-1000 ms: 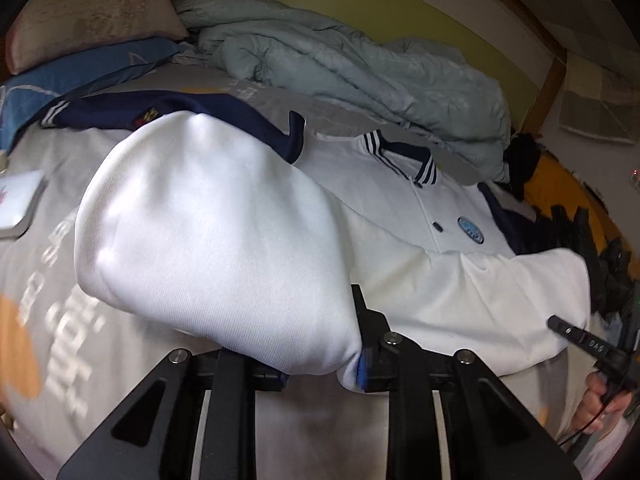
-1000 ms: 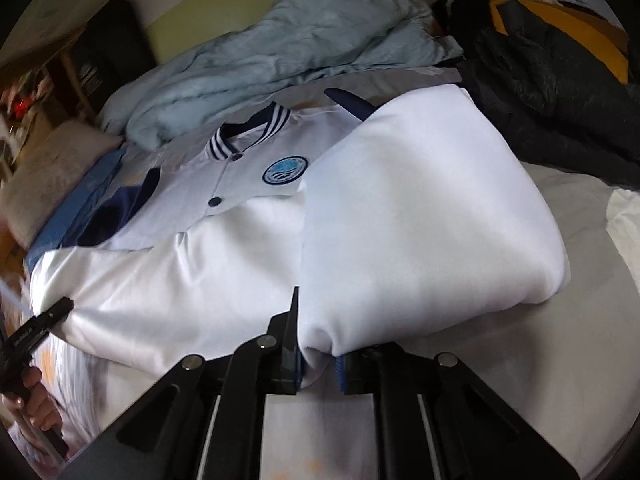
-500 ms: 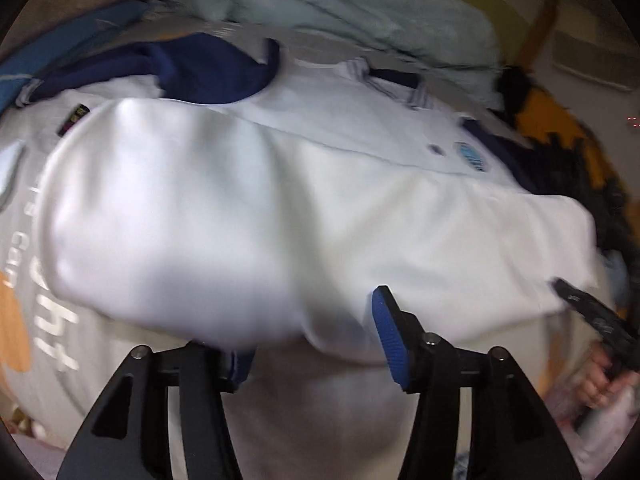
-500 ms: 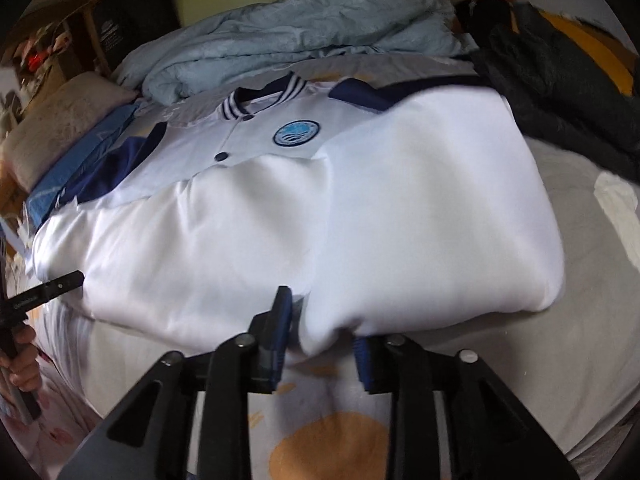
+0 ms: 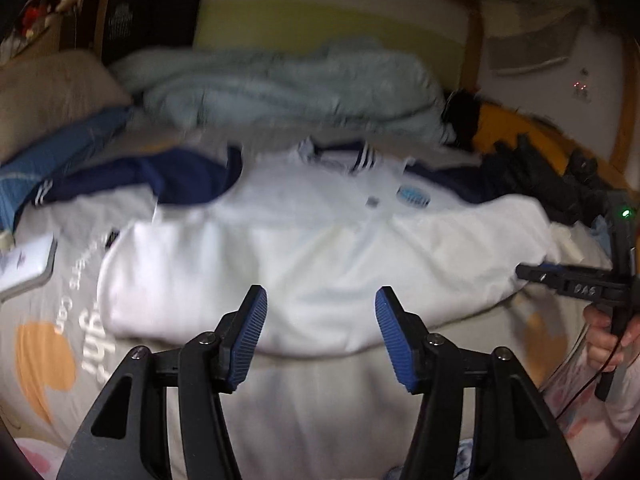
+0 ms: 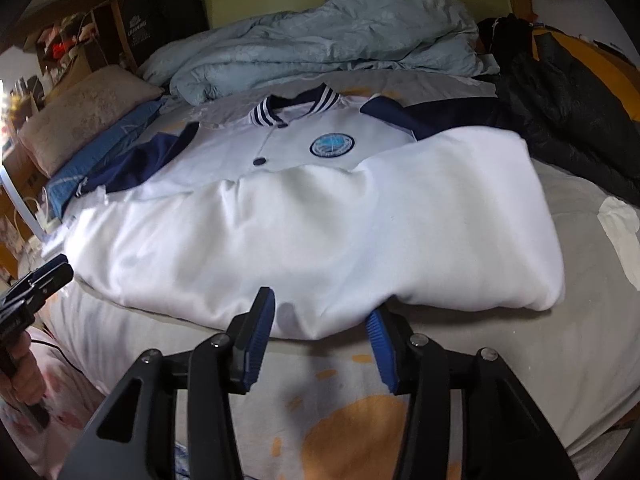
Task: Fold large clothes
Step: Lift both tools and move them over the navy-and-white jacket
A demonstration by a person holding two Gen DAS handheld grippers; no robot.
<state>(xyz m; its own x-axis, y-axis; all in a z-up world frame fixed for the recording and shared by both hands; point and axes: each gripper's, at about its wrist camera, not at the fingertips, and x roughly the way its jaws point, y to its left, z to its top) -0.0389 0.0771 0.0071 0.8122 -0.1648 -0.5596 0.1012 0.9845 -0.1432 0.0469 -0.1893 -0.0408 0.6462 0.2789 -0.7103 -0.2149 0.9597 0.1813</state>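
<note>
A white jacket [image 6: 320, 220] with navy sleeves, a striped collar and a round blue badge lies on the bed, its lower half folded up over the chest. It also fills the middle of the left wrist view, blurred [image 5: 320, 248]. My left gripper [image 5: 320, 294] hangs just in front of the folded edge, jaws opening, with nothing between the pads. My right gripper [image 6: 320, 304] has its jaws opening too. The jacket's near fold still lies between its pads without being pressed. A hand [image 5: 604, 340] holds the right gripper at the right edge of the left wrist view.
A pale blue quilt [image 6: 320, 40] is heaped behind the collar. A beige pillow [image 6: 80, 116] lies at the left and a black and yellow coat [image 6: 568, 100] at the right. A white flat device [image 5: 24, 264] rests on the grey printed sheet [image 6: 360, 420].
Both grippers were shut on the jacket's lifted edge and have opened and let it go. The fold has dropped flat. The left gripper has drawn back from the cloth.
</note>
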